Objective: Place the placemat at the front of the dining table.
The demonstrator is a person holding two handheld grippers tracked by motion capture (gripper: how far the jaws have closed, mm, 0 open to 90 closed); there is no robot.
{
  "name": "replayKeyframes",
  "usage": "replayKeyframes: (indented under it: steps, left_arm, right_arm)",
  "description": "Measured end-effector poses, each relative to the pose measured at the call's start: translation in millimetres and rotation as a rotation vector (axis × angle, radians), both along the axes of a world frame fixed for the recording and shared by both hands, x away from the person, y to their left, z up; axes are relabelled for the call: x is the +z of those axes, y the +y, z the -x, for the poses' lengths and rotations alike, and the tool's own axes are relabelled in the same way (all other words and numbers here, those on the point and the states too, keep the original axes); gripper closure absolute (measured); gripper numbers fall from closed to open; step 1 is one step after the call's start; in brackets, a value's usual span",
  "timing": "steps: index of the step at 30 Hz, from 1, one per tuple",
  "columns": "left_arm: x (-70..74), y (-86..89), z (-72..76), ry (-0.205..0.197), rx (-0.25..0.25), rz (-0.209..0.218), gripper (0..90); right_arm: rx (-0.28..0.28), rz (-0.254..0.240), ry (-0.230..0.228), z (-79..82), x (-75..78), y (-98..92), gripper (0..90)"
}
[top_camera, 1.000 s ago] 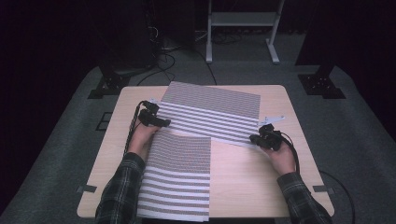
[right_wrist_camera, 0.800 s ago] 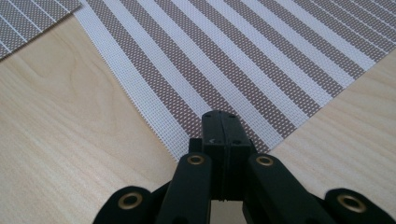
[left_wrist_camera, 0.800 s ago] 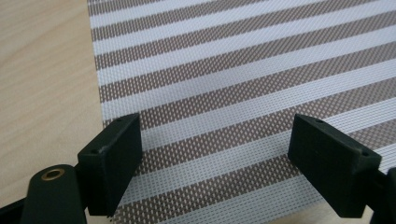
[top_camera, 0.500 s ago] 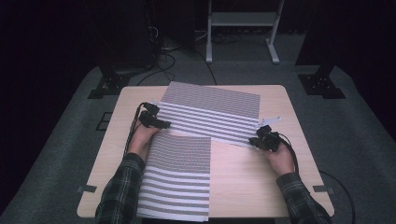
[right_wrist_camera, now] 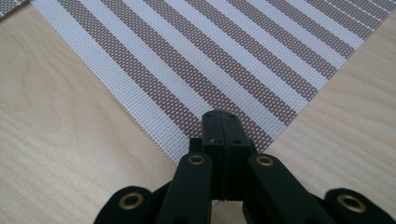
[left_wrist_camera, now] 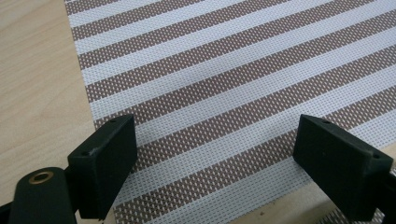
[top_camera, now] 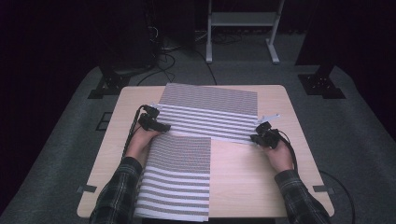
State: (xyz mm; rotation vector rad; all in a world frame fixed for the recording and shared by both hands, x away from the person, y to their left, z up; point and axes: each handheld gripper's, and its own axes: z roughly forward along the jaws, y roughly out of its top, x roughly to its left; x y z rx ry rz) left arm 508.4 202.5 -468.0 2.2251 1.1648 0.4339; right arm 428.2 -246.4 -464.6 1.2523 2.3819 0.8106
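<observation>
High view: a striped woven mat [top_camera: 175, 179] hangs over the wooden table's [top_camera: 243, 182] near edge. Behind it, a second mat [top_camera: 210, 112] reaches the far edge; the left gripper [top_camera: 161, 127] gapes over it, the right gripper [top_camera: 256, 138] is clenched on its near corner. Beyond, grey carpet [top_camera: 233, 70] and darkness.

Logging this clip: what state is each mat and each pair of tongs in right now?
Far striped mat: flat on the table, slightly askew.
Near striped mat: flat, overhanging the near edge.
Left tongs: open, over the far mat's left edge.
Right tongs: shut at the far mat's near right corner.
</observation>
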Motion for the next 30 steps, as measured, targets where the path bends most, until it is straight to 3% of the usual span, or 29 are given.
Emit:
replayKeyframes:
  steps: [30]
  left_arm:
    - [1.0,-8.4,9.3,0.021,0.004,-0.014,10.6]
  right_arm:
    - [-0.101,0.032,-0.02,-28.1,0.2,-2.9,90.0]
